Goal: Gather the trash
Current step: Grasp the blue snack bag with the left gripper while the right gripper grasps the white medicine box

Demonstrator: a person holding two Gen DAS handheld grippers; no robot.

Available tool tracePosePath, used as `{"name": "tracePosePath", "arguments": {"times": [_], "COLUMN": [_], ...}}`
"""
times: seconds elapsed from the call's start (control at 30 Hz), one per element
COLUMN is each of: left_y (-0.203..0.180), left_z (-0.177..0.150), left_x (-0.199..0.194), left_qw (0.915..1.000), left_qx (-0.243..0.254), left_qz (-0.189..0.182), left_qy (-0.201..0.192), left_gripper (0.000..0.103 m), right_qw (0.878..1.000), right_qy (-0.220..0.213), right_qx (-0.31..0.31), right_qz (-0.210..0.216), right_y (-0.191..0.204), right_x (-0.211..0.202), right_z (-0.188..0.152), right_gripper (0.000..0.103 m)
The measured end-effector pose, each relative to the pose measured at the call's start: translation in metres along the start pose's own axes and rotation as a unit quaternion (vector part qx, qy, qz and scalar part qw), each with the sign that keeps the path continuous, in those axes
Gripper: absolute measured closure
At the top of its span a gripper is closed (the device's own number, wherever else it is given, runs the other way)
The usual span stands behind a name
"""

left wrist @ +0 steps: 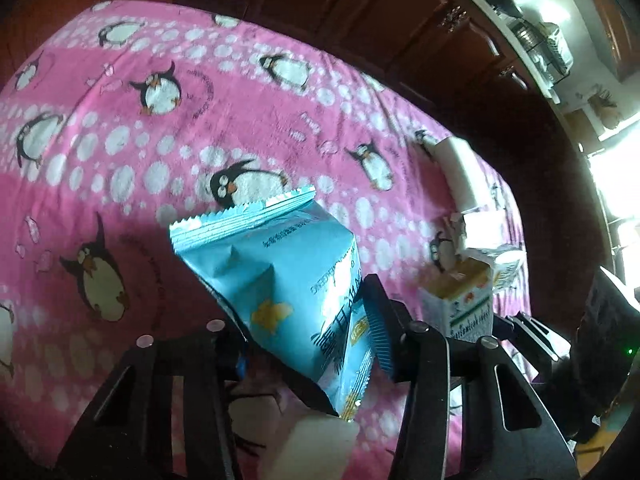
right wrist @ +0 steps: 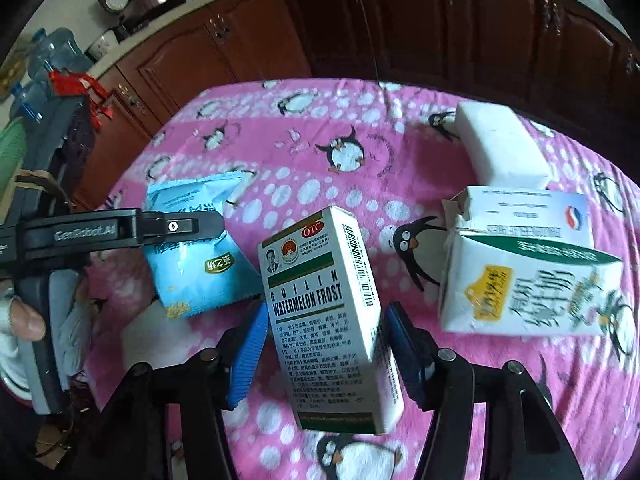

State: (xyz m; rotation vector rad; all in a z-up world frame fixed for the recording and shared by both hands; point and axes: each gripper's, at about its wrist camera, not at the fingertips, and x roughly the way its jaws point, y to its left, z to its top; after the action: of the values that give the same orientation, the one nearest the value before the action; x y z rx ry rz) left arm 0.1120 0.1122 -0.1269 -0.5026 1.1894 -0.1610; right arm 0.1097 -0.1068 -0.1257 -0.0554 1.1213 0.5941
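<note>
— Jaws first: what does your left gripper have?

— Your left jaws are clamped on the blue snack packet, pinching its lower half. The packet is lifted off the pink penguin cloth, tilted, its crimped top edge pointing away from you.

— And your right gripper?

— Its blue pads stand either side of the white medicine box printed "Watermelon Frost". The box is tilted between them; the left pad shows a sliver of gap, the right side is hidden, so I cannot tell whether you are gripping it.

— What else lies on your desk?

— A white carton with green lettering lies on its side to the right of the medicine box, with a torn white box touching it from behind. Beyond those sits a white foam block.

— Room to move?

— Bare cloth stretches left and far behind the packet. The desk's far edge runs close to the dark wooden cabinets. Your right side is crowded by the carton.
</note>
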Motion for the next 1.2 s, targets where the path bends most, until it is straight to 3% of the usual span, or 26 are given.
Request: {"name": "tracePosePath", "arguments": {"times": [0.13,0.17,0.37,0.8,1.2], "left_y": [-0.016,-0.021,-0.057,-0.127,-0.236], "left_z": [0.002,0.002,-0.001,-0.024,-0.058], "left_x": [-0.022,-0.027,-0.039,-0.033,-0.006], "left_qw": [0.9996,0.9994,0.9972,0.9911,0.9722], "left_qx": [0.019,0.025,0.062,0.125,0.218], "left_qz": [-0.007,-0.011,-0.022,-0.042,-0.083], "left_qy": [-0.019,-0.022,-0.036,-0.015,0.022], "left_gripper": [0.062,0.062,0.062,0.063,0.063], "right_qw": [1.0,0.999,0.999,0.992,0.975], "right_qy": [-0.024,-0.032,-0.046,-0.095,-0.145], "right_qx": [0.003,0.004,0.023,0.078,0.153], "right_qz": [0.006,0.007,0.003,-0.006,-0.07], "right_y": [0.0,0.0,-0.016,-0.06,-0.134], "right_x": [-0.027,-0.034,-0.06,-0.123,-0.201], "right_z": [-0.004,-0.005,-0.013,-0.052,-0.103], "right_gripper": [0.048,0.073,0.075,0.076,0.077]}}
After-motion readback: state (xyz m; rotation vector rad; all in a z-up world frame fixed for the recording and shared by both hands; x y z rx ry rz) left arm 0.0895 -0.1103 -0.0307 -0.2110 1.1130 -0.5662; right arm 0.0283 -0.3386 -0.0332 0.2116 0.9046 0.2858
